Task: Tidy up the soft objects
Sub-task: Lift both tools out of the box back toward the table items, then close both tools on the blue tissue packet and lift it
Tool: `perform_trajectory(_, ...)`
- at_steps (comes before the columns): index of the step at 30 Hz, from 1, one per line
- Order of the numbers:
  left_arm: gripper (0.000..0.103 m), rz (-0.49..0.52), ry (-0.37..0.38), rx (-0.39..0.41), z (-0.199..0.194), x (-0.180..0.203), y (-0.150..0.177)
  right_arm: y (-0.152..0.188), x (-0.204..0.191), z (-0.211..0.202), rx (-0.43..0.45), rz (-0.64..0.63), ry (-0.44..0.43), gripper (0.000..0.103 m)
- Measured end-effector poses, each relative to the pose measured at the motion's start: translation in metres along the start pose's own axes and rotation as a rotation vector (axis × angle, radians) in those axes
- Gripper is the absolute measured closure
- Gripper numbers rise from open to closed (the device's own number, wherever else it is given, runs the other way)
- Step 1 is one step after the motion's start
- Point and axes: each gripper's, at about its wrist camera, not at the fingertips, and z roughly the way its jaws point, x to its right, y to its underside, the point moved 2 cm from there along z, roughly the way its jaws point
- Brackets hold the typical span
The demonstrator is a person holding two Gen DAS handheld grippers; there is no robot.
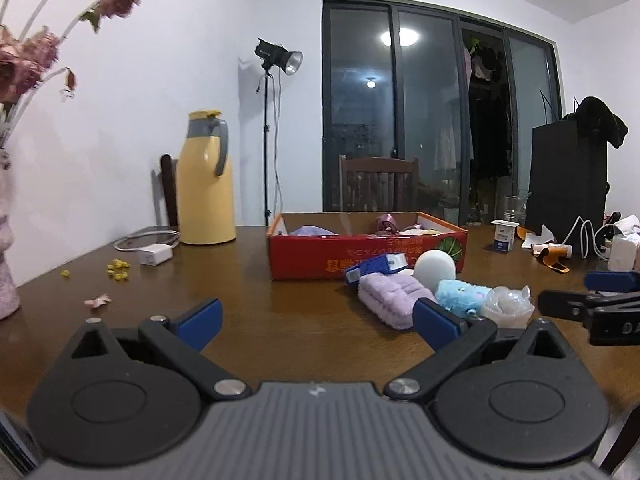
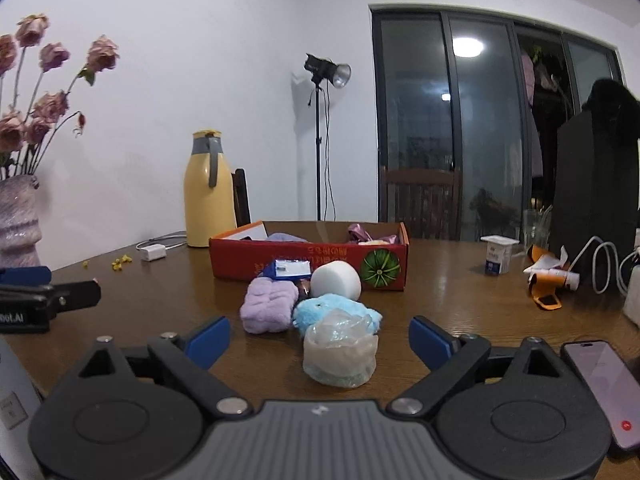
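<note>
Soft things heaped on the desk (image 2: 460, 300) before the red box (image 2: 308, 258)

Fuzzy lilac cloth (image 2: 268, 306), blue plush (image 2: 332, 310), white foam roll (image 2: 336, 279), crinkled clear bag (image 2: 340, 354); right tool (image 2: 319, 338) and left tool (image 1: 318, 322) both gape, empty.

Upside-down Chinese print on red box (image 2: 308, 262); "bot.AI" on left hand-held gripper (image 2: 24, 280).

The box (image 2: 308, 266) is red with a green melon print; beside it sit a lilac towel (image 2: 267, 306), sky-blue plush (image 2: 320, 309), white roll (image 2: 336, 279), and a yellow, grey-handled flask (image 2: 208, 192).
</note>
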Motion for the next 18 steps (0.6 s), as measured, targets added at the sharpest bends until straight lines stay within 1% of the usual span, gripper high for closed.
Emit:
perform_trajectory(5,0.0,-0.034,0.049,-0.025,0.036,0.007,-0.013,-0.014,0.007,0.032,-0.027,0.034,-0.037,0.016)
perform_trajectory(6,0.0,-0.045,0.061,-0.034,0.046,0.007,-0.017,-0.017,0.007,0.039,-0.029,0.034,-0.05,0.018)
perform_trajectory(8,0.0,-0.08,0.085,-0.065,0.069,0.001,-0.025,-0.026,0.005,0.056,-0.041,0.032,-0.076,0.019)
perform_trajectory(10,0.0,-0.106,0.109,-0.114,0.096,-0.008,-0.03,-0.034,0.001,0.076,-0.058,0.007,-0.091,0.02)
perform_trajectory(12,0.002,-0.122,0.113,-0.148,0.122,-0.017,-0.035,-0.042,-0.003,0.101,-0.09,-0.048,-0.084,0.02)
perform_trajectory(13,0.005,-0.122,0.115,-0.163,0.135,-0.022,-0.037,-0.047,-0.005,0.115,-0.111,-0.065,-0.084,0.02)
perform_trajectory(14,0.009,-0.123,0.119,-0.17,0.145,-0.026,-0.039,-0.051,-0.008,0.128,-0.134,-0.078,-0.101,0.02)
perform_trajectory(16,0.013,-0.132,0.131,-0.192,0.169,-0.035,-0.047,-0.061,-0.012,0.156,-0.183,-0.092,-0.144,0.02)
perform_trajectory(18,0.014,-0.143,0.142,-0.206,0.191,-0.042,-0.054,-0.069,-0.019,0.186,-0.239,-0.114,-0.191,0.02)
